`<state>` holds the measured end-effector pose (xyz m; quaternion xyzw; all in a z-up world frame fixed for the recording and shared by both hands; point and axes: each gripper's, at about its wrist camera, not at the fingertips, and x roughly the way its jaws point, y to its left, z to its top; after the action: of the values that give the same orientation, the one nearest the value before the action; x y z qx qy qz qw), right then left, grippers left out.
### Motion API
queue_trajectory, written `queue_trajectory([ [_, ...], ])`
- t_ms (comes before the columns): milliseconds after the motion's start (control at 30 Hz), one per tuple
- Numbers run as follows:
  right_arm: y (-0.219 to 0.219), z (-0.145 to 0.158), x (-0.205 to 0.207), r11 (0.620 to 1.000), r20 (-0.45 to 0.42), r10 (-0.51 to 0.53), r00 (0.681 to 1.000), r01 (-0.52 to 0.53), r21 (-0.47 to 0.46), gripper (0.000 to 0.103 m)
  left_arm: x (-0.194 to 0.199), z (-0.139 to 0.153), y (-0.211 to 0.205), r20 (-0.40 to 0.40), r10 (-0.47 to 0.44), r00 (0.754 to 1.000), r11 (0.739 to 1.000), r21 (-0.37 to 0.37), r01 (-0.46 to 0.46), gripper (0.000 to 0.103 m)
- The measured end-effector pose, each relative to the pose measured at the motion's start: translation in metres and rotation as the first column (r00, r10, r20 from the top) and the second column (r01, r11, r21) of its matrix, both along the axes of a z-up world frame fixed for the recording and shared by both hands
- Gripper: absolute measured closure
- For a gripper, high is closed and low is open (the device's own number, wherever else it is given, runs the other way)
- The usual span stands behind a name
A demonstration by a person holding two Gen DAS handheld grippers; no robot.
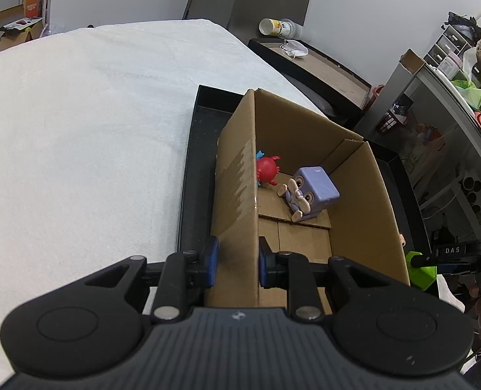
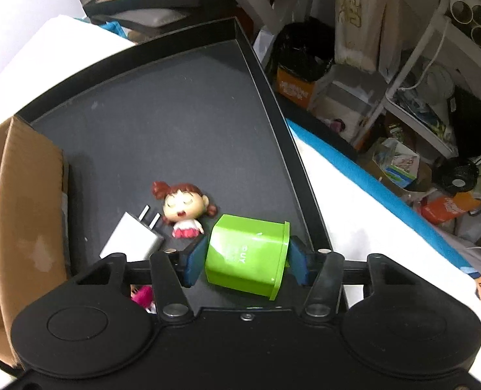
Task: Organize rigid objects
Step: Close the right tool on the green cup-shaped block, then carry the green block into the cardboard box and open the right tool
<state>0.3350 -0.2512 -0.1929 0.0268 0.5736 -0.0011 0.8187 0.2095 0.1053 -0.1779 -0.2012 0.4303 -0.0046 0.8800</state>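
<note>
My left claw clamps cardboard box wall; right claw grips green cup near tray edge

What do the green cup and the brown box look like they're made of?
Green cup: looks like rigid moulded plastic, glossy; sign is its even lime colour, soft sheen and crisp rim lip. Brown box: corrugated cardboard, matte; sign is the raw tan surface, folded bottom flaps and a torn tape strip down one wall.
</note>
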Motion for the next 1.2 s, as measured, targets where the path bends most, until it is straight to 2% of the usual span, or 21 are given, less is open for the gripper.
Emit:
queue_trajectory([
  [167, 0.000, 0.005, -0.006, 1.000, 0.008, -0.007, 1.000, 0.007, -0.004, 0.052, -0.001, 0.000, 0.000, 0.004, -0.002, 1.000, 1.000, -0.003, 0.002, 0.080],
  [633, 0.027, 0.042, -0.009, 0.997, 0.087, 0.072, 0.994, -0.074, 0.020, 0.052, -0.002, -0.001, 0.001, 0.006, -0.007, 1.000, 1.000, -0.013, 0.007, 0.080],
  [1033, 0.072, 0.085, -0.002, 0.985, 0.188, 0.159, 0.969, -0.168, 0.033, 0.052, -0.002, 0.000, 0.002, 0.016, -0.010, 1.000, 1.000, -0.020, 0.010, 0.080],
  [1200, 0.096, 0.104, -0.001, 0.972, 0.234, 0.212, 0.949, -0.230, 0.053, 0.052, -0.003, 0.000, 0.000, 0.018, -0.014, 1.000, 1.000, -0.008, 0.014, 0.080],
])
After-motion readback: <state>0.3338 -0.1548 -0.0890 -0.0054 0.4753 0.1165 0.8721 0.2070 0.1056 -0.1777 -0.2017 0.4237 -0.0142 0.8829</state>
